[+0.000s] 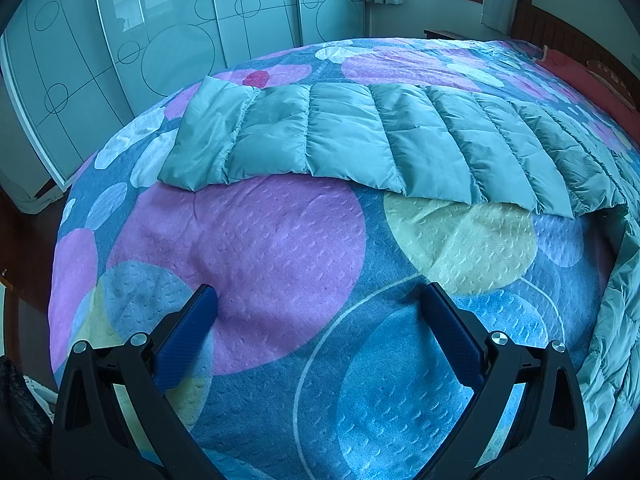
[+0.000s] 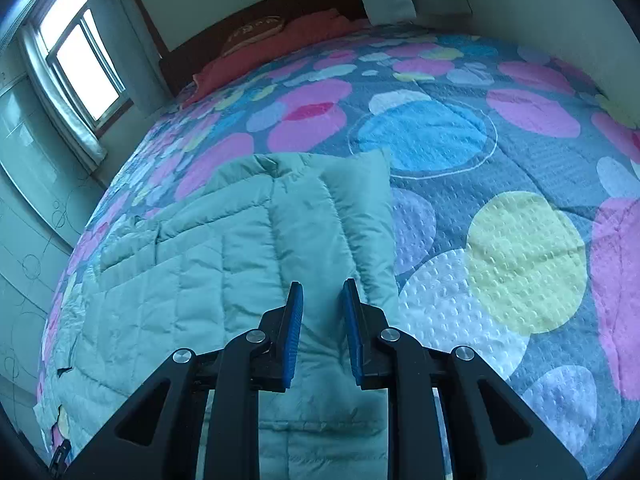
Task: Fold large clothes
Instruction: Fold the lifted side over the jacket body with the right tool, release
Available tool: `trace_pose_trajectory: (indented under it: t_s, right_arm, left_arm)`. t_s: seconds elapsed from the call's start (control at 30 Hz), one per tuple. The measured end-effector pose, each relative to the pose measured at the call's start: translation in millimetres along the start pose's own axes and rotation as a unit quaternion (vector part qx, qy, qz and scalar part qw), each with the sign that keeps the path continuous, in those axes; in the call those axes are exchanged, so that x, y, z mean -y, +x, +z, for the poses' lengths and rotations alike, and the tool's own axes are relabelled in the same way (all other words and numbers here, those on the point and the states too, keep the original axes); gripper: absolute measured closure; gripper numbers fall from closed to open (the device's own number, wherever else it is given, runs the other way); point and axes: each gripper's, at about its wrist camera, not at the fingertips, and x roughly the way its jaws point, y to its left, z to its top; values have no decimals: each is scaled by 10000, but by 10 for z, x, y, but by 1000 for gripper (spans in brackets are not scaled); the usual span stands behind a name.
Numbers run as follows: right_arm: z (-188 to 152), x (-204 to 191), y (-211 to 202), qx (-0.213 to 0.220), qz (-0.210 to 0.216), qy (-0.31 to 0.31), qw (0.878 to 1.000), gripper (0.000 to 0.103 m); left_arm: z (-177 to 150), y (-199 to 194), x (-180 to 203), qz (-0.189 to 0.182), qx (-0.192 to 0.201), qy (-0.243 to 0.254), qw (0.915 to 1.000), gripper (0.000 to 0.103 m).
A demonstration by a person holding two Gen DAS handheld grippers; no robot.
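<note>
A pale green quilted down coat (image 1: pixel 360 140) is lying spread on the bed (image 1: pixel 280 248), stretching across the upper middle of the left wrist view and running off its right edge; in the right wrist view it is filling the lower left and centre, one sleeve (image 2: pixel 352 208) reaching up toward the middle of the frame; the sleeves are looking laid out or folded in along the body, though I cannot tell which; no crosswise fold is showing, so the task is looking to be at an early stage, with most of the folding still left to do. The left gripper (image 1: pixel 318 298) is hovering low over the bare bedspread in the lower part of its frame, well apart from the coat, its fingers (image 1: pixel 192 332) standing wide apart and holding nothing. The right gripper (image 2: pixel 322 294) is hanging directly above the coat's sleeve side at lower centre, pointing along it toward the headboard (image 2: pixel 256 20); its fingers (image 2: pixel 294 332) are standing narrowly apart with fabric visible between them, nothing clamped as far as the frame is showing.
</note>
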Motion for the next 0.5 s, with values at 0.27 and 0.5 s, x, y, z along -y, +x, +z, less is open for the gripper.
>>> trace_pose_trajectory:
  t_s: [0.27,0.5]
  right_arm:
    - [227,-67,-133,316,-141,-94,9994,66]
    - [433,22,376,-44,-353,-97,9993,59]
  left_arm:
    - [0,8,-15,5,6,6,10000,2]
    - [3,11,-17,8,9,9,10000,2]
